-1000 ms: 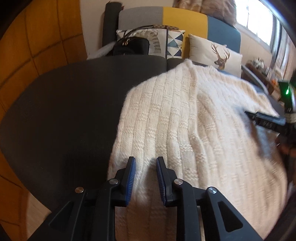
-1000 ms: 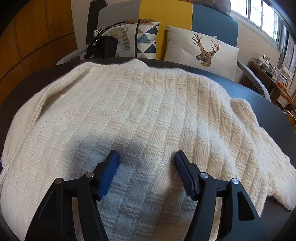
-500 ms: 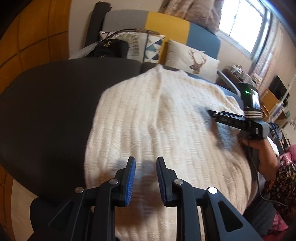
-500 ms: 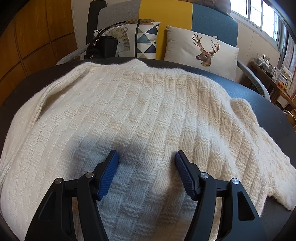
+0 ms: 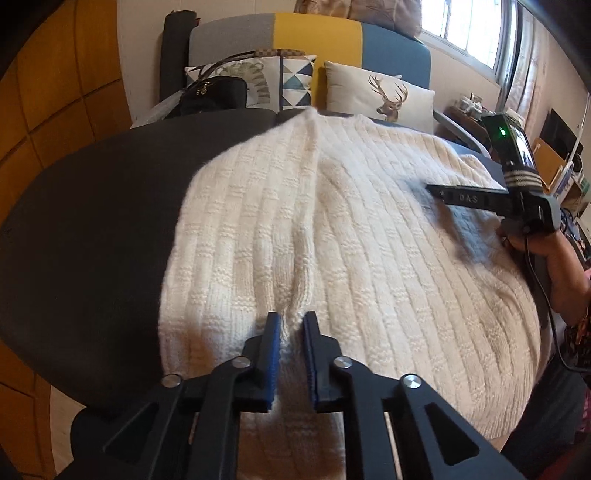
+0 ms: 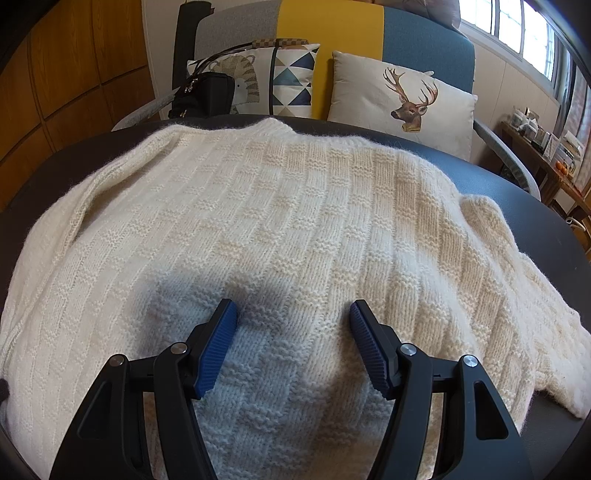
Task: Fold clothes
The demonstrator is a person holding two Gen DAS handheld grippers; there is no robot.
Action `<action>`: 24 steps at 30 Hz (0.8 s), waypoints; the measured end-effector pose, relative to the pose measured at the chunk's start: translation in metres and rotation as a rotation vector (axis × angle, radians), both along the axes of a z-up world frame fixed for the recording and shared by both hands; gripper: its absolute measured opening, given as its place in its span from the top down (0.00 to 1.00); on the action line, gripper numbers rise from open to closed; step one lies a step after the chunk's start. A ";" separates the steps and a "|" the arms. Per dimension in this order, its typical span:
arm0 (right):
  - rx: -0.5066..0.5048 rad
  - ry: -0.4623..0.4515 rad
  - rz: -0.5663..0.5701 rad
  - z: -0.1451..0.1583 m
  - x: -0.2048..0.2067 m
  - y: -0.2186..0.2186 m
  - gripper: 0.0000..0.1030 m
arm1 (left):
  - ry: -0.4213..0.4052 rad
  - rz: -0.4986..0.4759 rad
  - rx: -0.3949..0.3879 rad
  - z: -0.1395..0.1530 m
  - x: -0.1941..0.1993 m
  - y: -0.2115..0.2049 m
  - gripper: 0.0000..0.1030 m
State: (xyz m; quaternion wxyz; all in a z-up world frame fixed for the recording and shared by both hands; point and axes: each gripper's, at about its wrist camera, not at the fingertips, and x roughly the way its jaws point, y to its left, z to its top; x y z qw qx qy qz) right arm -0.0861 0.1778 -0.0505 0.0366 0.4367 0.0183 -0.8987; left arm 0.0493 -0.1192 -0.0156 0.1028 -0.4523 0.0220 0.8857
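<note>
Two hand-held grippers work over one cream sweater (image 5: pixel 369 258) that lies spread across a dark, matte, round-edged bench (image 5: pixel 92 221). No container holds anything here; a black handbag (image 5: pixel 214 94) sits shut on the sofa (image 5: pixel 314 33) past the bench's far edge, its contents hidden.

The sweater is a thick, fuzzy knit with a basket-weave pattern of raised ribs and small purl blocks. It covers the middle and right part of the bench and reaches its far edge, while the left part of the bench is bare. One sleeve (image 6: pixel 535 314) trails toward the right edge.

The left hand-held gripper (image 5: pixel 291 325) is at the sweater's near hem, its jaws closing on a pinched ridge of knit that runs as a long crease away toward the far edge. Its blue ribbed pads (image 5: pixel 274 354) press the wool from both sides.

The right hand-held gripper (image 6: pixel 293 314) hangs over the sweater's middle, jaws spread wide with nothing clamped; flat knit shows between its pads (image 6: pixel 218 347), and its shadow falls on the wool. In the left wrist view a hand (image 5: pixel 524 236) holds it near the right edge.

Two printed cushions (image 6: pixel 402 96) lean on the grey, yellow and blue sofa back.
</note>
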 end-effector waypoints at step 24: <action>0.000 0.002 -0.001 -0.001 0.000 0.000 0.35 | 0.196 0.248 -0.311 0.075 -0.170 -0.135 0.93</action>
